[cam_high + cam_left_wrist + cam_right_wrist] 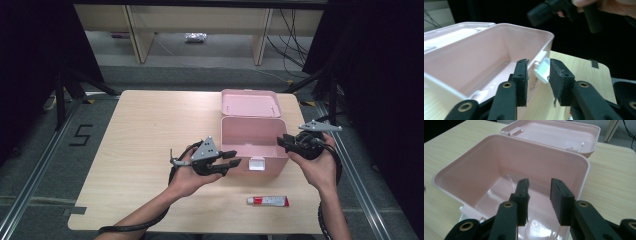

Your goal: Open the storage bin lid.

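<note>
The left gripper [231, 161] is held level in the person's left hand [187, 175], its 2 jaws parted and gripping nothing. In the left gripper view the white latch [542, 70] of the pink box [252, 140] sits in the gap between the pads, which seem clear of it, though that is hard to judge. The left forearm rises from the bottom edge, angled toward the box's front left corner.

The right gripper [284, 143] is also open and empty, pointing inward over the box's right rim. The right hand [315, 162] cups it from below, wrist bent inward.

The box stands open on the tabletop [145, 145], its lid [250, 104] folded back flat. A tube [268, 201] lies near the front edge.
</note>
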Motion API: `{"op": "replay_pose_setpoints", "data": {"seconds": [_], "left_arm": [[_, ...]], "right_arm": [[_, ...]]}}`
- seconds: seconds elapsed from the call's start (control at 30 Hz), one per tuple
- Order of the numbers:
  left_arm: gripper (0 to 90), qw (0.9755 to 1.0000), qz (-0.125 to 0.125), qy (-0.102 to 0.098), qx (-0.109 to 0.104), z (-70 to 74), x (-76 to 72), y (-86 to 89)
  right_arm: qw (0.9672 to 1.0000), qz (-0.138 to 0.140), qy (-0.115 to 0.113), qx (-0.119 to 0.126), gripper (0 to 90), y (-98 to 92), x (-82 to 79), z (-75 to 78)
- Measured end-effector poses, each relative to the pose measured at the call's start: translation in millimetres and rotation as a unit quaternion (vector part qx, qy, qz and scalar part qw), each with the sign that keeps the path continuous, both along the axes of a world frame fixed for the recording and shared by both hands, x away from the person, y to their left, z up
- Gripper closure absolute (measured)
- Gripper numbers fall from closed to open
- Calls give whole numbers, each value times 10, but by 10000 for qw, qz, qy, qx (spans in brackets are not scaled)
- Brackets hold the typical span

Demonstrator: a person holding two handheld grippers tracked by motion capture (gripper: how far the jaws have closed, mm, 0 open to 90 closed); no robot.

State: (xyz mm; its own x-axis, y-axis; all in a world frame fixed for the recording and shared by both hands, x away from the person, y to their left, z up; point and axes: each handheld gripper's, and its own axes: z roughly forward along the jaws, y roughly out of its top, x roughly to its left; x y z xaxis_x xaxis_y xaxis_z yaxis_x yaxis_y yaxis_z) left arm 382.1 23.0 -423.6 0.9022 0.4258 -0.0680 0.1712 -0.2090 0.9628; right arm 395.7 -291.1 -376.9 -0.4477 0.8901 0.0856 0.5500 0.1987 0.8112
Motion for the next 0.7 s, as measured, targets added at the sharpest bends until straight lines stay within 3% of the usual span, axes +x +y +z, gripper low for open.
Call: {"op": "replay_pose_setpoints", "data": {"seconds": [0.03,0.17,0.23,0.37,0.53,0.57,0.6,0.7], "left_arm": [[641,10000,23,-6,-5,7,7,21],[604,9999,150,6,-50,26,29,105],[586,9996,255,25,-89,31,36,145],[554,9991,394,61,-172,50,50,215],[516,9983,551,98,-179,58,78,291],[513,9982,564,105,-167,60,79,300],[511,9981,583,100,-177,68,79,309],[507,9979,617,100,-188,89,74,329]], "right_arm": [[10000,1,66,53,681,-6,-42,-12],[9999,83,19,-108,667,-65,-109,-42],[9999,6,127,16,664,-55,-153,-58],[9999,37,-7,-110,659,-96,-202,-45],[9999,-80,84,109,661,-109,-283,-50],[10000,-27,-6,-55,661,-145,-279,-48],[9998,-117,110,84,661,-128,-299,-54],[10000,-82,36,-33,661,-173,-313,-51]]}}
